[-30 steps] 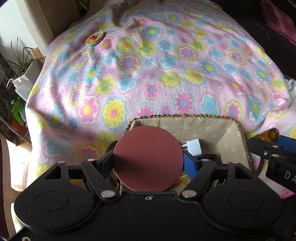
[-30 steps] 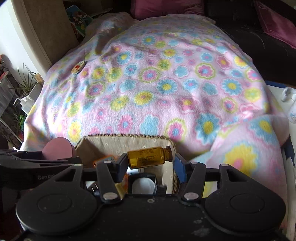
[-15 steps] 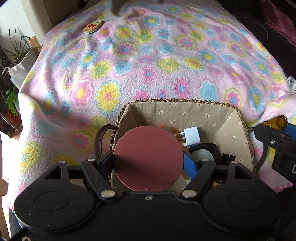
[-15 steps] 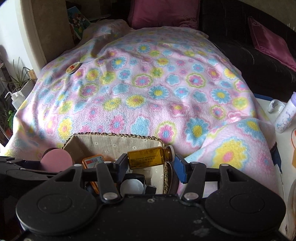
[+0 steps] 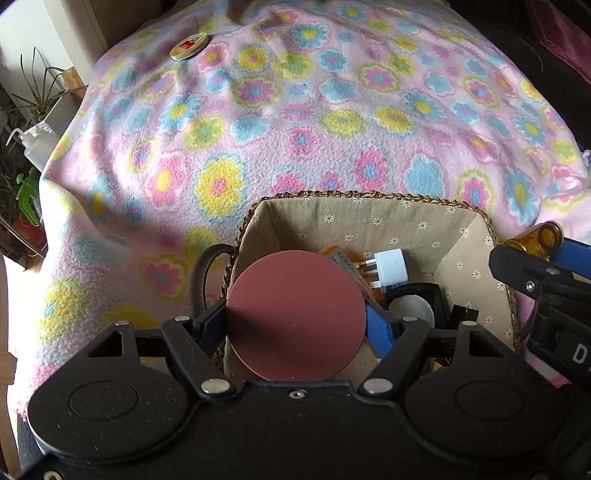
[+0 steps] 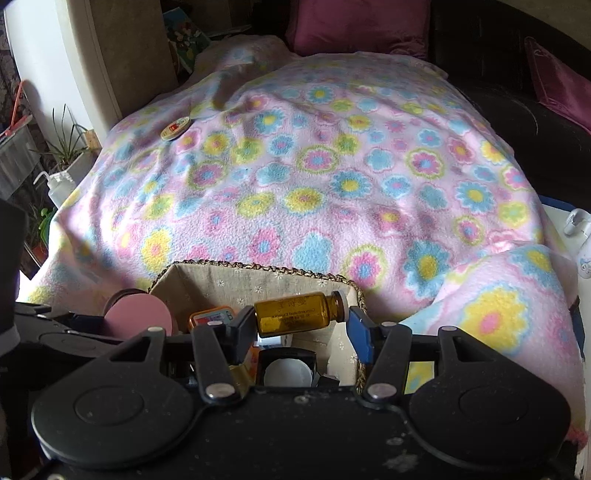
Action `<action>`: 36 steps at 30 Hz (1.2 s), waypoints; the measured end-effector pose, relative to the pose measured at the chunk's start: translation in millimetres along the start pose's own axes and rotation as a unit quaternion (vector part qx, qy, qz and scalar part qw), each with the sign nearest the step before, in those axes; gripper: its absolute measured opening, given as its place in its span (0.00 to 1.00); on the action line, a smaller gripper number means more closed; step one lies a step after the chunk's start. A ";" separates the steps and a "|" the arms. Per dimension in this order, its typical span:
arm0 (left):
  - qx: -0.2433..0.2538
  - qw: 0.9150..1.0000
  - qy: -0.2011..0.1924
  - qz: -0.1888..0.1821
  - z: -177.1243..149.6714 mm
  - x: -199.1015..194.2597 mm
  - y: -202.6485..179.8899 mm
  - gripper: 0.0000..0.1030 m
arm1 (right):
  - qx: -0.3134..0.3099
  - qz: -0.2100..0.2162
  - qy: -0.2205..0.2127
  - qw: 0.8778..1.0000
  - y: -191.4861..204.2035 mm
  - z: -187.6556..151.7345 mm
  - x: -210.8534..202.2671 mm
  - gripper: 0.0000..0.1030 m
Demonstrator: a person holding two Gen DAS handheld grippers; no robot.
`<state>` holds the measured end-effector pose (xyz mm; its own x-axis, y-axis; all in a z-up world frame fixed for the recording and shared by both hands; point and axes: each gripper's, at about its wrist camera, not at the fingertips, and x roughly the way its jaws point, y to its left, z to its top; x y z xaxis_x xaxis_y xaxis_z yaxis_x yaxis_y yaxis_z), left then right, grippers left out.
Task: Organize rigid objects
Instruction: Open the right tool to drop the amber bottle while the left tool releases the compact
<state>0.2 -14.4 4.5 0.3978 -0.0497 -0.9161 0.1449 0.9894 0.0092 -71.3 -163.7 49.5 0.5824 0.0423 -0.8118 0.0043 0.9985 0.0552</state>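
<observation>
My left gripper (image 5: pixel 295 321) is shut on a flat round maroon disc (image 5: pixel 295 315) and holds it over the left part of a fabric-lined woven basket (image 5: pixel 369 195). The basket holds a white plug adapter (image 5: pixel 388 267), an orange item and a black-framed round thing. My right gripper (image 6: pixel 301 325) is shut on an amber glass bottle (image 6: pixel 295 314), held sideways above the basket's right side (image 6: pixel 258 267). The bottle (image 5: pixel 535 238) and the right gripper also show at the right edge of the left wrist view. The disc (image 6: pixel 138 314) shows low left in the right wrist view.
The basket sits on a pink flowered blanket (image 5: pixel 295 110) over a bed. A small round tin (image 5: pixel 189 46) lies far back left on the blanket (image 6: pixel 176 128). Plants and a white squeeze bottle (image 5: pixel 35 140) stand left of the bed. A dark sofa with purple cushions (image 6: pixel 354 26) is behind.
Both grippers have drawn back and up a little over the basket; more of the basket's inside shows than a second ago. Both holds are unchanged.
</observation>
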 end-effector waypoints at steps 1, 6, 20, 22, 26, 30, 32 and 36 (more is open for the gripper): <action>0.000 1.000 0.000 0.000 0.2 0.0 0.2 0.69 | -0.001 -0.001 0.003 1.000 0.8 1.0 2.2 0.52; -0.005 1.000 0.002 0.000 0.8 1.0 1.7 0.69 | -0.002 -0.008 0.020 1.000 2.1 3.3 10.1 0.52; -0.007 1.000 0.007 0.001 1.8 3.6 0.9 0.69 | -0.026 -0.006 0.019 0.999 7.2 0.1 8.8 0.52; -0.007 1.000 0.007 0.001 1.8 3.6 0.7 0.69 | -0.026 -0.005 0.018 0.999 7.3 -0.2 8.4 0.52; -0.006 1.000 0.007 0.001 1.6 3.9 0.5 0.69 | -0.027 -0.004 0.019 0.999 7.6 -0.4 8.2 0.52; -0.006 1.000 0.008 0.001 1.6 3.9 0.1 0.69 | -0.026 -0.004 0.020 0.999 7.9 -0.2 8.5 0.52; -0.006 1.000 0.008 0.001 1.6 4.1 -0.2 0.69 | -0.026 -0.005 0.018 0.999 7.9 0.1 8.2 0.52; -0.009 1.000 0.012 0.001 1.8 5.2 1.6 0.70 | -0.024 -0.005 0.020 1.000 6.9 0.4 9.0 0.56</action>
<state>4.1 -13.3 0.4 0.3753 -0.0447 -0.9258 0.1286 0.9917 0.0042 -65.7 -156.4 42.8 0.5496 0.0323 -0.8348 -0.0286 0.9994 0.0198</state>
